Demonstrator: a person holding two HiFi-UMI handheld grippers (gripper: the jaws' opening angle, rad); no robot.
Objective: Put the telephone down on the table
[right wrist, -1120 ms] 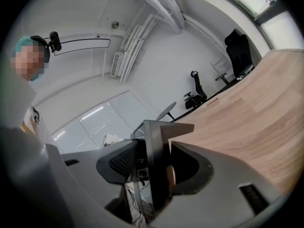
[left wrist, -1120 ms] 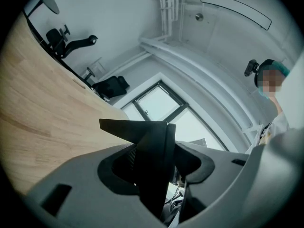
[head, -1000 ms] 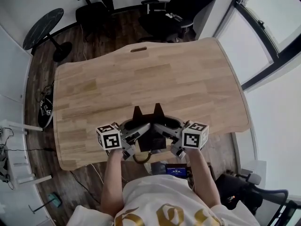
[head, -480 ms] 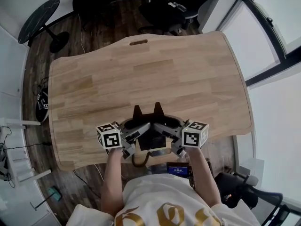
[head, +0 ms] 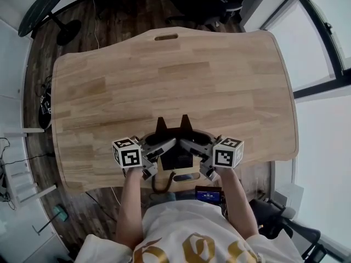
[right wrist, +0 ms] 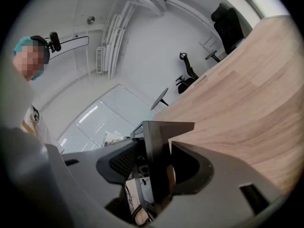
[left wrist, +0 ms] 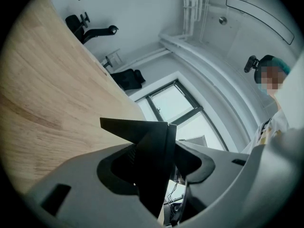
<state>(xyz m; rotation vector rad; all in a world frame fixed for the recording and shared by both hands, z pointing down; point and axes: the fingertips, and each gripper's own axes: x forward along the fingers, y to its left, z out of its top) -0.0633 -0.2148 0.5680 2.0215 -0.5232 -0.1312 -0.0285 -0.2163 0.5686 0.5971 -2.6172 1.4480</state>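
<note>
Over the desk's (head: 164, 81) near edge, the telephone (head: 176, 159) is being carried between left tongs (head: 159, 141) and right tongs (head: 190, 141), each clenched on one side, with wood just beneath.

1 telephone (head: 176, 156), 2 tools (head: 160, 129) (head: 185, 126), 1 wooden table (head: 164, 75), 1 round side table (head: 41, 1), 1 person (head: 181, 234)

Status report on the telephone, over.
Left tongs and right tongs both clamped on black telephone. Telephone held at near edge of light wooden table, not released. Nothing in the way.
</note>
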